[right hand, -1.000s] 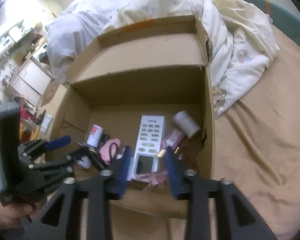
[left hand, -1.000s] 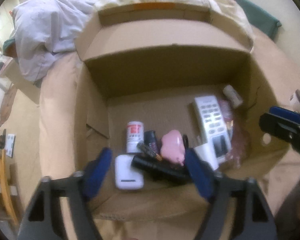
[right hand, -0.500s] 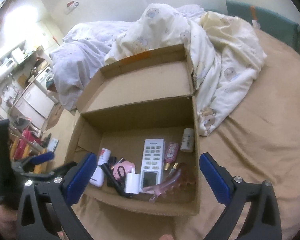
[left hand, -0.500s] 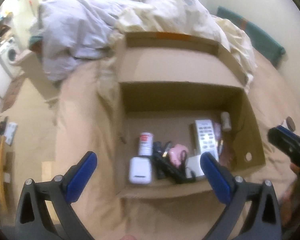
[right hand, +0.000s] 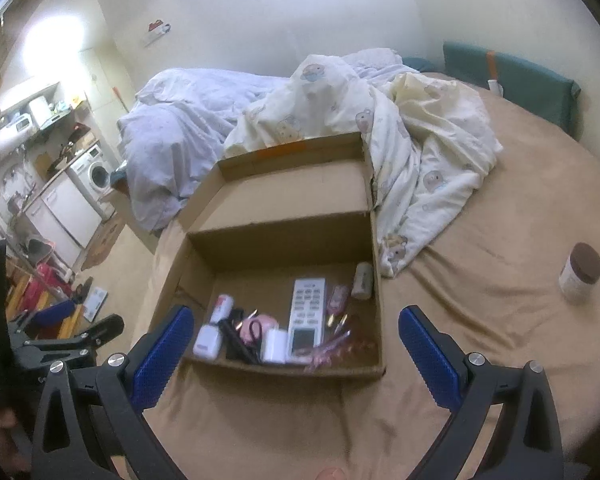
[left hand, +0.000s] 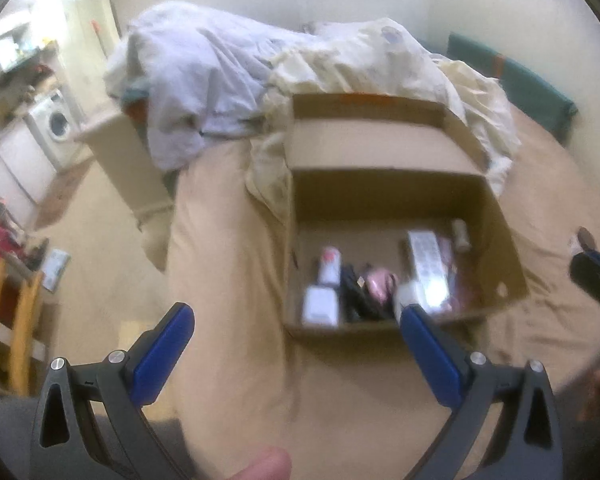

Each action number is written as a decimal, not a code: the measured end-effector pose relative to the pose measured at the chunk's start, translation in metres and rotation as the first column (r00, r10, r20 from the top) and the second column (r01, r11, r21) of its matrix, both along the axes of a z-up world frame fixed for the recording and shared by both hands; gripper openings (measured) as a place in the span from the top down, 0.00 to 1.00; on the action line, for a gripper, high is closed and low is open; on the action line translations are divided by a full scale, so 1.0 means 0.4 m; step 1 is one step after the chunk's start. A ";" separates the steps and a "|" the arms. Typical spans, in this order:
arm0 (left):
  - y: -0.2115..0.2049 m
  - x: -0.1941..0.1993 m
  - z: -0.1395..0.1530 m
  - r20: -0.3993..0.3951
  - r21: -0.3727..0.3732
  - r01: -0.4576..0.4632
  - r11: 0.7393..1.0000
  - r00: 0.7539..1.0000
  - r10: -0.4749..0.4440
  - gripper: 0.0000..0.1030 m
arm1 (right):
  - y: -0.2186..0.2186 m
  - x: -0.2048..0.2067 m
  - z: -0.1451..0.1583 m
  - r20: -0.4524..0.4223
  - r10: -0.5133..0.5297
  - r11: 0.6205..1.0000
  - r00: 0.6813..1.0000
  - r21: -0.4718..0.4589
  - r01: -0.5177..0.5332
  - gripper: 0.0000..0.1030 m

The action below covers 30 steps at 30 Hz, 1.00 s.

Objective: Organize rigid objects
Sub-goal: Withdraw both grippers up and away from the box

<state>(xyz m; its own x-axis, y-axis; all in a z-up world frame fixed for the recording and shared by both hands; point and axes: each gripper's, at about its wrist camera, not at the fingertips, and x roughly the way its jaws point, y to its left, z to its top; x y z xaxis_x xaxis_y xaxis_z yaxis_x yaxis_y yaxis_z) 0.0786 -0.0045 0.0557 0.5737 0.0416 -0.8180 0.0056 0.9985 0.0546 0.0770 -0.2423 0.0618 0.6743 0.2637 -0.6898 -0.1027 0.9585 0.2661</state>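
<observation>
Both grippers are pulling back and up from the cardboard box [right hand: 376, 292], and their jaws have just been opening: the left gripper [left hand: 296, 334] and the right gripper [right hand: 294, 338] are now standing spread wide with nothing between the blue pads, where a second ago they were narrower and low over the box's near edge. I am reading this as two items just released into the box, so this placing step is looking finished. Inside, along the near wall, a white case [right hand: 207, 337], a black tool [right hand: 236, 338], pink scissors [right hand: 256, 326], a white remote [right hand: 306, 314] and pink-wrapped bits are lying close together, with a red-and-white can [right hand: 223, 305] and a small white bottle [right hand: 362, 280] further back. Out on the tan bedcover [right hand: 480, 300], well apart to the right, a brown-lidded jar [right hand: 580, 278] is standing upright and is probably the next pick; nothing is blocking it. Beyond the box, the rumpled duvet [right hand: 420, 160] is crowding its raised flap.
</observation>
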 end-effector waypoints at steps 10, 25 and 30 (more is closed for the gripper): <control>0.017 -0.032 -0.099 -0.097 -0.066 -0.028 0.997 0.995 0.021 0.00 | 0.029 -0.050 -0.075 -0.043 0.002 0.999 0.999 -0.052 -0.005 0.00; 0.004 -0.007 -0.116 -0.110 -0.088 -0.018 0.996 0.994 0.008 0.00 | 0.027 -0.029 -0.134 -0.106 -0.017 0.998 0.994 -0.060 0.011 0.00; -0.001 -0.008 -0.118 -0.106 -0.068 -0.015 0.998 0.994 0.008 0.00 | 0.037 -0.025 -0.136 -0.104 -0.008 0.997 0.995 -0.073 0.000 0.00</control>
<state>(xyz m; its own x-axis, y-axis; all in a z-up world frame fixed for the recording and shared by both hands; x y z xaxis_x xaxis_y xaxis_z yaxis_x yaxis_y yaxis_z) 0.0755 -0.0049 0.0084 0.4841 -0.0111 -0.8750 -0.0037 0.9999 -0.0147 0.0670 -0.2274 0.0074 0.5986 0.2076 -0.7737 -0.0739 0.9760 0.2047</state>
